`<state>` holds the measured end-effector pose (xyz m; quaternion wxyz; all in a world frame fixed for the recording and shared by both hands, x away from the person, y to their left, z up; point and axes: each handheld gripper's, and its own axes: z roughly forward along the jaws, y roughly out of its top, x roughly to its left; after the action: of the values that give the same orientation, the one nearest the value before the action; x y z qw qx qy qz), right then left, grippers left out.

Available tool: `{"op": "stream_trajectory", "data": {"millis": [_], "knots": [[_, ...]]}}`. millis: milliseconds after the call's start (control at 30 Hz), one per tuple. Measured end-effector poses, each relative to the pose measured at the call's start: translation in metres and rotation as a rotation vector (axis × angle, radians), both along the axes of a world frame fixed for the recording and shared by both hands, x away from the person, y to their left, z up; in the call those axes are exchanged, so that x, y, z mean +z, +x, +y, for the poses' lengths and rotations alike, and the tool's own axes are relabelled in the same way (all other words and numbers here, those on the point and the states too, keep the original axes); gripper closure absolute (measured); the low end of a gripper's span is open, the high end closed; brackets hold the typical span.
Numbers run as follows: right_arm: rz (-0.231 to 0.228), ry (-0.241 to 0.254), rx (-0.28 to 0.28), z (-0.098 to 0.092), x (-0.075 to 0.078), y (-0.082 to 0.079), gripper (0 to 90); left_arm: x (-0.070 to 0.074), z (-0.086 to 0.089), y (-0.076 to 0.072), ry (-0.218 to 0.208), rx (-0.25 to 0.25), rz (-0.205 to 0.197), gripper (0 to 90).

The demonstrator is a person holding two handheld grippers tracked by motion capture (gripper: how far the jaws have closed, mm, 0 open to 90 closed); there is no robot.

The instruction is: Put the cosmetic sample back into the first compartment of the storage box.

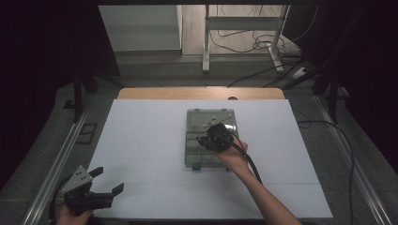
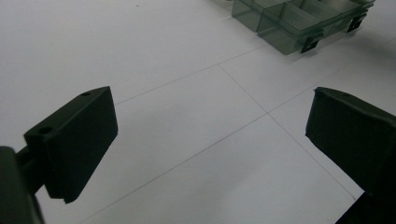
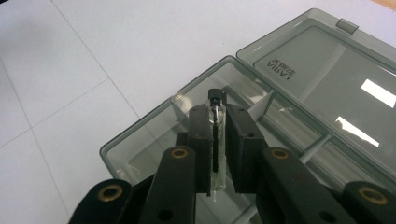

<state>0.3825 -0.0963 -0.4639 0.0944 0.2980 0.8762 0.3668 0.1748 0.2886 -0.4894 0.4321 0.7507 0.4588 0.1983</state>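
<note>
A small clear vial [image 3: 215, 140] is clamped between the right gripper [image 3: 217, 116] jaws, above the open smoky compartment box [image 3: 140, 135]; its lower end is hidden. The left gripper [image 2: 210, 135] jaws are held wide apart over bare white table [image 2: 140, 56].

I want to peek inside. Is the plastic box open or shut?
Open. The box's lid lies flipped back flat, and its compartments show.

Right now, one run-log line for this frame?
right gripper: shut on vial, over open box | left gripper: open, idle near table corner
</note>
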Motion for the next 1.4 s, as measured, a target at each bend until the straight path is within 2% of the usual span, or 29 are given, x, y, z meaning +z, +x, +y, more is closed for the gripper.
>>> {"op": "stream_trajectory", "data": {"millis": [833,1200,1400], "knots": [[0.001,0.009,-0.021,0.028,-0.009,0.024,80.6,0.000,0.000,0.000,0.000,-0.002,-0.001,2.7],[0.023,-0.023,-0.026,0.038,-0.026,0.030,80.3,0.000,0.000,0.000,-0.004,-0.002,-0.001,2.7],[0.033,-0.022,-0.026,0.038,-0.029,0.031,79.1,0.000,0.001,0.000,-0.005,-0.003,-0.001,2.7]]}}
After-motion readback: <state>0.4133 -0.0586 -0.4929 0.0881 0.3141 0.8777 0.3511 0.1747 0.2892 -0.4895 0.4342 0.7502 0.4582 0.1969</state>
